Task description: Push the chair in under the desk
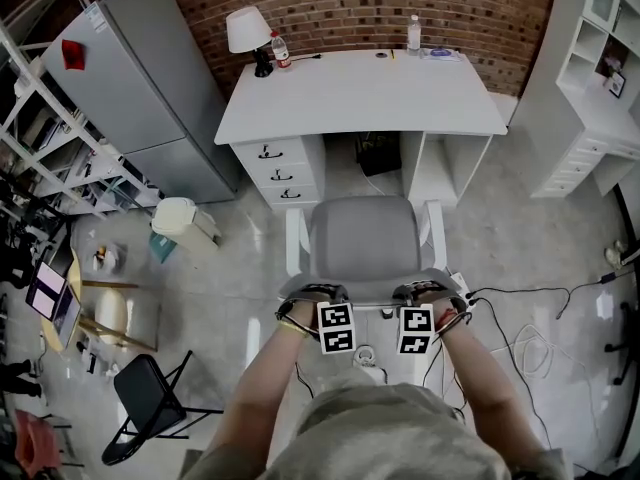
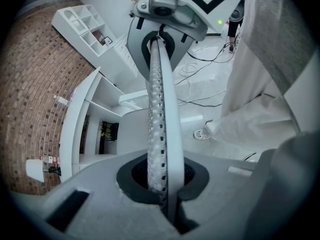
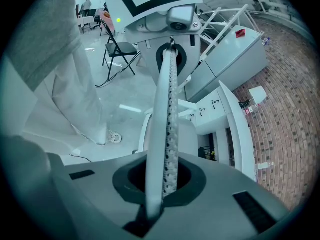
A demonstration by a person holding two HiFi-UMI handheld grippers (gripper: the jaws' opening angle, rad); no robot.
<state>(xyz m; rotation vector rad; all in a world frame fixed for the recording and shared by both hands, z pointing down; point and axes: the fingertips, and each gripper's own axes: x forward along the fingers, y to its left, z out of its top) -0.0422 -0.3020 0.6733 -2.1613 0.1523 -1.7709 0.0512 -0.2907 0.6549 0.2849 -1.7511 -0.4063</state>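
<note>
A chair (image 1: 365, 238) with a grey seat and white frame stands in front of the white desk (image 1: 360, 93), its seat outside the knee gap. My left gripper (image 1: 318, 296) and right gripper (image 1: 420, 293) sit side by side on the top edge of the backrest. In the left gripper view the left gripper (image 2: 162, 184) is shut on the thin backrest edge (image 2: 162, 109), which runs up to the right gripper (image 2: 170, 9). The right gripper view shows the right gripper (image 3: 162, 184) clamped on the same edge (image 3: 167, 109).
Drawers (image 1: 280, 168) fill the desk's left side; a black bag (image 1: 378, 153) lies in the gap beneath. A lamp (image 1: 247, 33) and bottles (image 1: 414, 33) stand on top. Grey cabinet (image 1: 150, 88) left, white shelves (image 1: 590, 78) right, bin (image 1: 183, 223), folding chair (image 1: 150, 398), floor cables (image 1: 530, 338).
</note>
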